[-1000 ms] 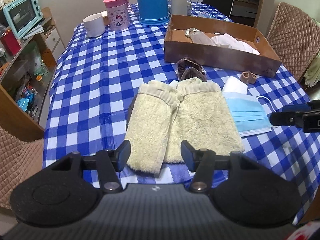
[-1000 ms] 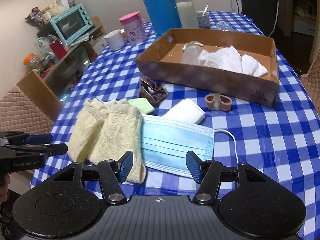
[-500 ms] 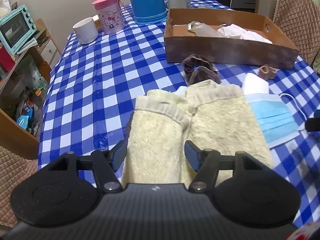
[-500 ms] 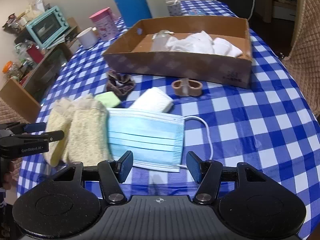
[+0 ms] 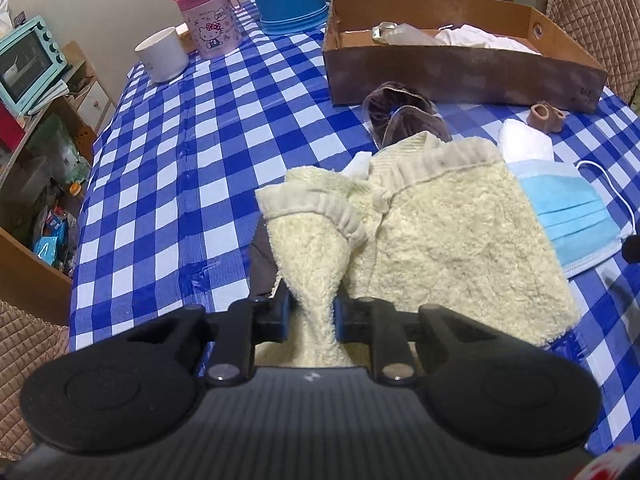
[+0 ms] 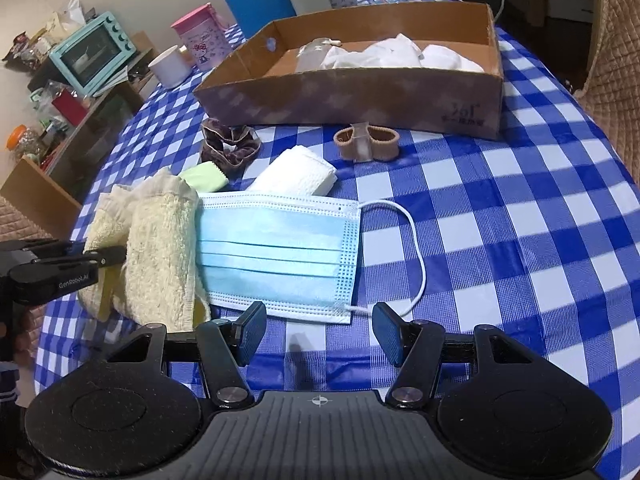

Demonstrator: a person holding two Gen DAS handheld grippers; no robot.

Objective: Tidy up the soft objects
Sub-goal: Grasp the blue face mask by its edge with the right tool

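left fingers [image 5: 311, 312] closing, pinching fluffy cream towel [image 5: 452, 240] | right fingers [image 6: 319, 334] apart, empty

Black grippers [image 6: 319, 332], blue-padded fingers [image 6: 251, 330], silver screws

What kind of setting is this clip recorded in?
Most likely a home dining room or kitchen corner: a table under a blue checked tablecloth, a small teal countertop oven on a cluttered side shelf, a white mug, and quilted chair covers.
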